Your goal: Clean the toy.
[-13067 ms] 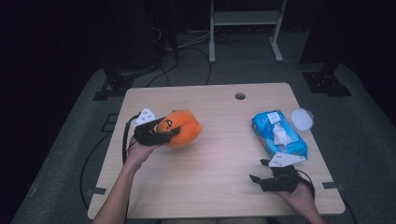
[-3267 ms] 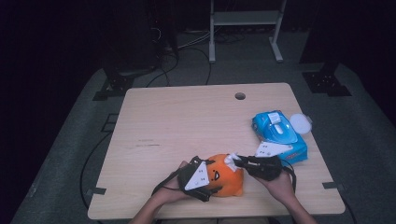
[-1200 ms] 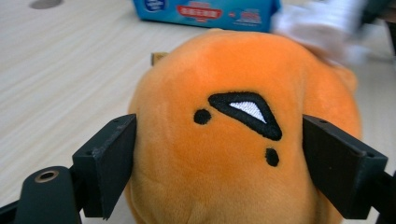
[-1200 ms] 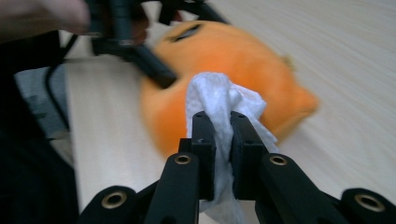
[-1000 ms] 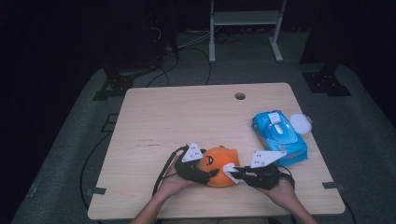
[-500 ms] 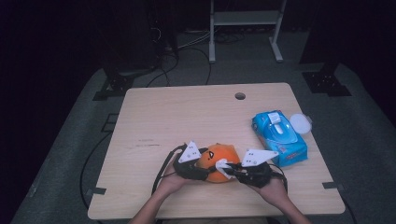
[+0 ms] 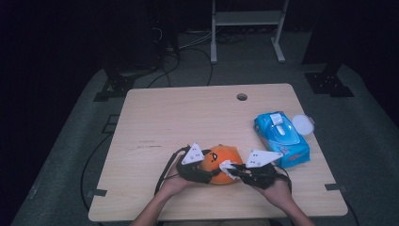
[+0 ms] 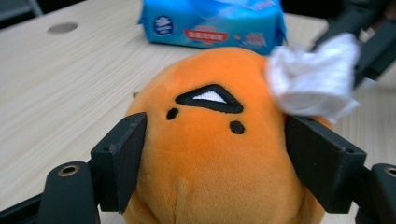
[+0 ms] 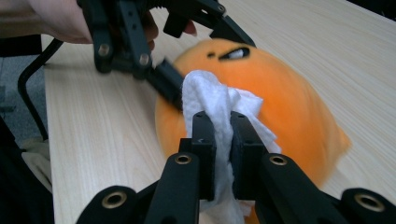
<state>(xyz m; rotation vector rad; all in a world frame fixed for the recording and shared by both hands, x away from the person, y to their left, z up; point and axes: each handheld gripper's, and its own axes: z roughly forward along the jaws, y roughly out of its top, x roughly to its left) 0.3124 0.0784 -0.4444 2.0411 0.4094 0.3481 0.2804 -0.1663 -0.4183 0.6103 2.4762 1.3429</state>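
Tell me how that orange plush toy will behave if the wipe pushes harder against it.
The orange plush toy looks soft, so it would likely dent rather than resist. Its rounded shape might roll or slide on the smooth table, though the left gripper brackets its sides. The white wipe, clamped in the right gripper, looks floppy and would probably crumple.

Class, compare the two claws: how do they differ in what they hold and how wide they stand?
The left claw straddles the orange plush toy, jaws wide on its sides; the right claw is pinched shut on a white wipe. Both meet at the toy near the table's front edge.
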